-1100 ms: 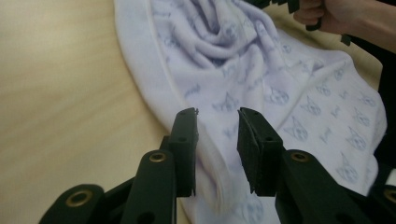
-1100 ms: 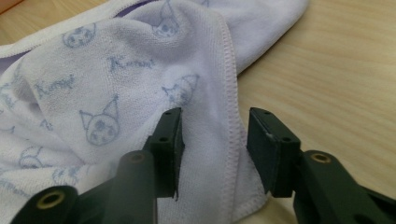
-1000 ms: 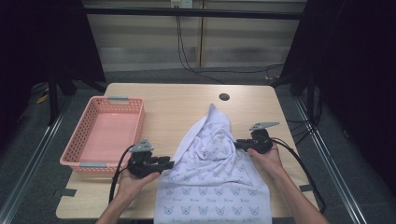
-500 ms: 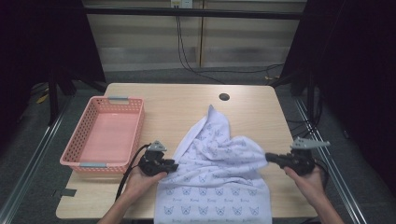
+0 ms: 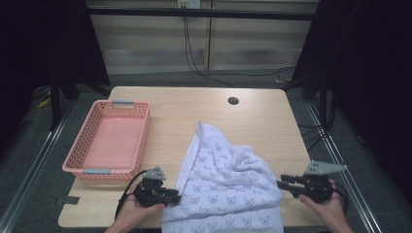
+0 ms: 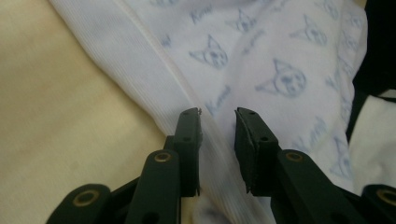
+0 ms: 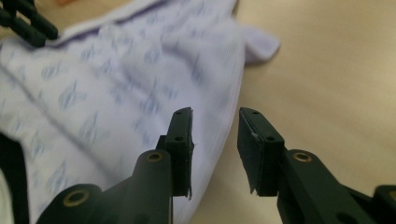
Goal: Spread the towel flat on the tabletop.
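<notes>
A white towel (image 5: 223, 184) with a blue cat print lies rumpled on the near middle of the wooden table (image 5: 184, 111), and its near end hangs over the front edge. My left gripper (image 5: 176, 197) is at the towel's left hem. In the left gripper view the gripper (image 6: 218, 116) is open and the ribbed hem of the towel (image 6: 261, 56) runs between its jaws. My right gripper (image 5: 281, 183) is at the towel's right edge. In the right gripper view it (image 7: 215, 116) is open over the border of the towel (image 7: 116, 88), with nothing in its grip.
A pink plastic basket (image 5: 83, 143) stands at the table's left side, with nothing in it. A round cable hole (image 5: 233, 101) is at the far middle. Bare wood lies to the right of the towel and behind it. The other gripper (image 7: 25, 21) is at the top left of the right gripper view.
My right gripper has come off the towel's right side and moved nearer and outward. My left gripper has moved nearer along the left hem. The towel's far tip has drawn back toward me.
</notes>
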Available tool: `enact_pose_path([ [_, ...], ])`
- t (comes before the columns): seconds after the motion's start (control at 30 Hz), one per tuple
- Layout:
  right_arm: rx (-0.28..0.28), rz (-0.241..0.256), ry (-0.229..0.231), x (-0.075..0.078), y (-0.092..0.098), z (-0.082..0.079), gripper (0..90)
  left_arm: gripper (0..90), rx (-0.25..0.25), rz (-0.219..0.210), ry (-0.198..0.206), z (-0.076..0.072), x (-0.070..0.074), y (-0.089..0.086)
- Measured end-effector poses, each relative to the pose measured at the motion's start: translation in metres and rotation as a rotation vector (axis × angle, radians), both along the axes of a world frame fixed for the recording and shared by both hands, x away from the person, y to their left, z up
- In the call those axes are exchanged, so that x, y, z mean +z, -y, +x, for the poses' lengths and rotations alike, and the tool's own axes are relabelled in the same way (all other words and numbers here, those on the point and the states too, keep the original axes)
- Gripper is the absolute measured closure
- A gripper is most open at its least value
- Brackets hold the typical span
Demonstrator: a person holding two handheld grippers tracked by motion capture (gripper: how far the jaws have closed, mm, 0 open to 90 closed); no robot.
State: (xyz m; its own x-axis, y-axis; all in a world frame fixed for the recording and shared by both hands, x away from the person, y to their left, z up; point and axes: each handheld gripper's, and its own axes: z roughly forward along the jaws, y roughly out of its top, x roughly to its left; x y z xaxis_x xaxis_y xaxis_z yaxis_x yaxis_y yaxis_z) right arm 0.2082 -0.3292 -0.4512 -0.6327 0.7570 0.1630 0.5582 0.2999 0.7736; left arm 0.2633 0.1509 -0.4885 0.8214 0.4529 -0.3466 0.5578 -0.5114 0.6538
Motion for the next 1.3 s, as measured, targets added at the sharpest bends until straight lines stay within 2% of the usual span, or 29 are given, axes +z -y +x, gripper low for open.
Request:
enact_pose_path([
  [0.07,-0.006,0.03,0.032,0.009,-0.005,0.019,66.2,70.3,0.013,-0.034,0.026,0.011,0.003,0.008],
  [0.1,0.001,0.042,0.041,0.012,-0.008,0.03,66.1,70.2,0.013,-0.034,0.026,0.011,0.003,0.008],
  [0.13,0.004,0.048,0.053,0.015,-0.013,0.041,65.9,70.1,0.022,-0.053,0.035,0.023,0.005,0.018],
  [0.17,0.006,0.06,0.057,0.016,-0.018,0.052,66.3,70.0,0.02,-0.054,0.046,0.03,0.005,0.024],
  [0.2,0.016,0.072,0.054,0.016,-0.024,0.064,66.6,69.6,0.022,-0.046,0.057,0.036,0.004,0.03],
  [0.27,0.032,0.071,0.042,0.013,-0.038,0.088,66.5,68.6,0.029,-0.059,0.059,0.047,0.003,0.039],
  [0.3,0.037,0.074,0.035,0.011,-0.044,0.095,65.5,68.4,0.029,-0.059,0.059,0.047,0.003,0.039],
  [0.33,0.058,0.073,0.013,0.005,-0.052,0.107,63.3,67.6,0.041,-0.032,0.091,0.057,0.0,0.049],
  [0.4,0.061,0.044,-0.024,-0.008,-0.065,0.12,59.2,65.6,0.068,-0.007,0.106,0.062,-0.005,0.052],
  [0.43,0.067,0.003,-0.04,-0.015,-0.069,0.122,58.2,65.3,0.071,0.009,0.104,0.064,-0.008,0.053],
  [0.47,0.06,-0.04,-0.055,-0.022,-0.073,0.122,58.6,65.4,0.062,0.029,0.108,0.064,-0.011,0.051],
  [0.5,0.066,-0.062,-0.079,-0.027,-0.074,0.121,64.5,67.6,0.058,0.025,0.119,0.062,-0.012,0.049],
  [0.53,0.077,-0.074,-0.082,-0.031,-0.074,0.118,78.4,72.8,0.064,0.041,0.125,0.061,-0.012,0.047],
  [0.57,0.085,-0.088,-0.082,-0.033,-0.073,0.114,84.9,78.4,0.059,0.06,0.128,0.059,-0.01,0.045],
  [0.6,0.082,-0.101,-0.077,-0.034,-0.07,0.108,86.7,84.3,0.055,0.071,0.125,0.057,-0.01,0.043],
  [0.7,0.067,-0.092,-0.07,-0.028,-0.058,0.089,87.3,88.2,0.075,0.07,0.097,0.048,-0.01,0.037],
  [0.73,0.062,-0.097,-0.069,-0.026,-0.053,0.081,87.3,88.4,0.063,0.072,0.084,0.044,-0.009,0.034],
  [0.8,0.058,-0.109,-0.09,-0.028,-0.044,0.065,87.4,88.4,0.039,0.066,0.075,0.034,-0.009,0.03],
  [0.87,0.051,-0.123,-0.114,-0.035,-0.036,0.051,87.3,87.7,0.024,0.041,0.037,0.022,-0.009,0.022],
  [0.93,0.042,-0.128,-0.129,-0.039,-0.031,0.042,86.6,86.1,0.014,0.034,0.02,0.012,-0.008,0.019],
  [0.97,0.043,-0.124,-0.132,-0.038,-0.031,0.039,83.9,85.3,0.009,0.038,0.029,0.007,-0.007,0.018],
  [1.0,0.042,-0.125,-0.115,-0.035,-0.031,0.038,75.7,83.5,0.007,0.045,0.028,0.005,-0.005,0.017],
  [1.03,0.041,-0.133,-0.095,-0.032,-0.033,0.039,68.6,82.0,0.019,0.039,0.029,0.005,-0.005,0.015],
  [1.07,0.028,-0.123,-0.078,-0.029,-0.033,0.042,63.1,79.8,0.019,0.039,0.029,0.005,-0.005,0.015],
  [1.1,0.021,-0.104,-0.063,-0.026,-0.034,0.047,60.4,77.6,0.033,0.016,0.037,0.008,-0.003,0.012],
  [1.17,0.007,-0.088,-0.031,-0.022,-0.037,0.062,58.6,75.5,0.06,-0.016,0.059,0.016,0.002,0.01],
  [1.2,0.011,-0.08,-0.028,-0.022,-0.039,0.071,58.6,75.3,0.077,-0.036,0.057,0.022,0.004,0.011],
  [1.27,0.01,-0.075,-0.018,-0.024,-0.044,0.089,57.4,72.2,0.095,-0.046,0.084,0.033,0.007,0.018],
  [1.3,0.005,-0.08,-0.022,-0.027,-0.047,0.097,56.1,71.7,0.097,-0.058,0.084,0.039,0.008,0.023],
])
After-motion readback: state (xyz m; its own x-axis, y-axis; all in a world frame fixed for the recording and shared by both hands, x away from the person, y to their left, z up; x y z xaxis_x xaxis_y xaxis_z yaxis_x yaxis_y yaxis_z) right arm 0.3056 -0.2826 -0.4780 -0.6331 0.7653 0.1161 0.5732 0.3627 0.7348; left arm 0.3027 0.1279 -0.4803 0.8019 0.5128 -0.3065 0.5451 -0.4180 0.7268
